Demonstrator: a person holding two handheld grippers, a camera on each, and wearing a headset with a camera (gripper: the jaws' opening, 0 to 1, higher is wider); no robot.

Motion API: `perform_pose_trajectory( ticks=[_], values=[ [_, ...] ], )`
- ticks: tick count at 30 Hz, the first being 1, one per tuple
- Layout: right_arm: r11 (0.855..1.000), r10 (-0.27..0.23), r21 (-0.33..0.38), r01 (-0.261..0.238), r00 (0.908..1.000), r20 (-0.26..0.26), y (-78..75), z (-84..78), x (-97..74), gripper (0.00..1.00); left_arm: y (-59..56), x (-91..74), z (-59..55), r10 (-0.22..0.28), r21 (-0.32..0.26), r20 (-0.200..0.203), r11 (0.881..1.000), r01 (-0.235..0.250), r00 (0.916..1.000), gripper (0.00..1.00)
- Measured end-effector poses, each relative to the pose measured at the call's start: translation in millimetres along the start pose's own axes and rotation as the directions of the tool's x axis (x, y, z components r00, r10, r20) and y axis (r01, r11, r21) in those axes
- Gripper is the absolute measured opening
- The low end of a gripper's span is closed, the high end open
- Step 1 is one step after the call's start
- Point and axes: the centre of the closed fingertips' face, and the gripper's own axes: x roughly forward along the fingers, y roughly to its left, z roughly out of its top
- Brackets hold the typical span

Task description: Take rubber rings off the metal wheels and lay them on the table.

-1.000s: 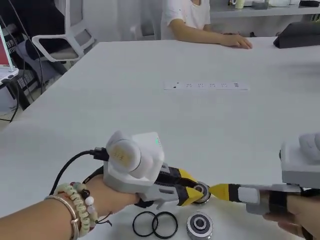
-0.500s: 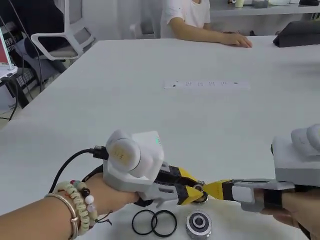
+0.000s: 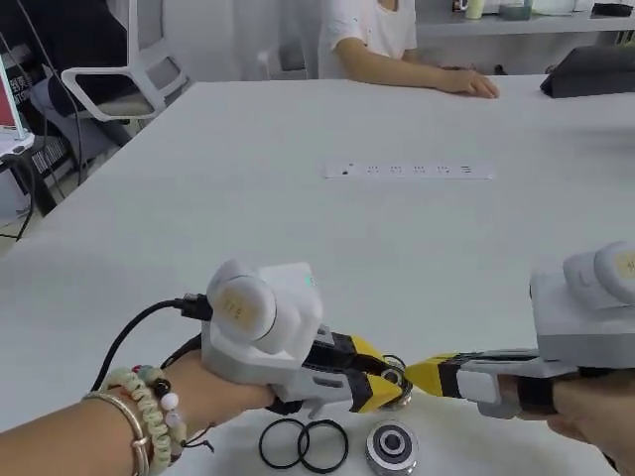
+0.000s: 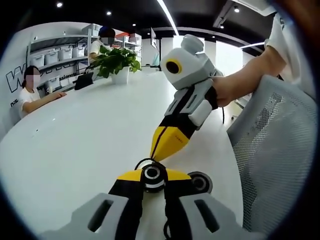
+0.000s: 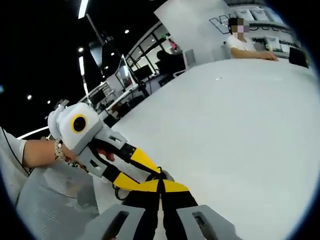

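Note:
My left gripper (image 3: 383, 385) (image 4: 153, 175) is shut on a small metal wheel (image 3: 398, 378) (image 4: 152, 179), held just above the table. My right gripper (image 3: 414, 372) (image 5: 160, 183) comes in from the right with its yellow jaws closed, its tip touching the wheel's rim. It pinches a thin black rubber ring (image 3: 393, 361) (image 4: 143, 163) that loops up off the wheel. Two loose rubber rings (image 3: 304, 444) lie side by side on the white table (image 3: 298, 228) below the left gripper. A second metal wheel (image 3: 392, 448) (image 4: 201, 182) rests to their right.
A white power strip (image 3: 409, 171) lies mid-table. A person (image 3: 372, 35) sits at the far edge with a hand on the top. A dark bag (image 3: 590, 69) is at the far right, an office chair (image 3: 119, 84) at the far left, a potted plant (image 4: 116, 62) further down the table.
My right gripper has slid a little left and up against the wheel, and the ring now stands slightly off the rim. The left gripper has held still.

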Motion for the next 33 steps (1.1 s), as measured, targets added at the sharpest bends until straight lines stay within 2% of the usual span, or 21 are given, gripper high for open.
perform_pose_trajectory(
  ticks=[3, 10, 17, 22, 26, 30, 33],
  values=[
    [1.000, 0.001, 0.007, -0.001, 1.0000, 0.006, 1.1, 1.6, -1.0, 0.00, 0.3, -1.6, 0.5, 0.002, 0.007, -0.007, 1.000, -0.002, 1.0000, 0.10],
    [1.000, 0.003, 0.013, -0.004, 0.9997, 0.022, 1.3, 6.0, -4.0, 0.00, 1.8, -11.2, 6.6, -0.012, -0.013, 0.009, 1.000, 0.012, 0.9999, 0.13],
    [1.000, -0.006, 0.024, 0.004, 0.9979, 0.064, -2.3, 18.9, -13.0, 0.00, 8.3, -22.6, 19.0, 0.003, -0.022, 0.039, 1.000, -0.002, 0.9992, 0.34],
    [0.999, -0.015, 0.035, 0.012, 0.9959, 0.089, -1.0, 24.5, -19.2, 0.00, 10.3, -29.9, 26.0, 0.003, -0.015, 0.054, 1.000, -0.002, 0.9985, 0.37],
    [0.999, -0.017, 0.041, 0.013, 0.9944, 0.104, 0.6, 27.8, -23.9, 0.00, 10.7, -34.4, 30.4, -0.001, -0.010, 0.058, 1.000, 0.001, 0.9983, 0.44],
    [0.999, -0.013, 0.037, 0.008, 0.9920, 0.125, 3.4, 32.1, -30.9, 0.00, 10.6, -42.2, 35.9, -0.009, 0.021, 0.048, 1.000, 0.008, 0.9988, 0.49],
    [0.999, -0.014, 0.038, 0.009, 0.9901, 0.139, 4.0, 35.7, -37.4, 0.00, 11.2, -50.5, 43.9, -0.002, 0.018, 0.065, 1.000, 0.001, 0.9979, 0.55]
  ],
)
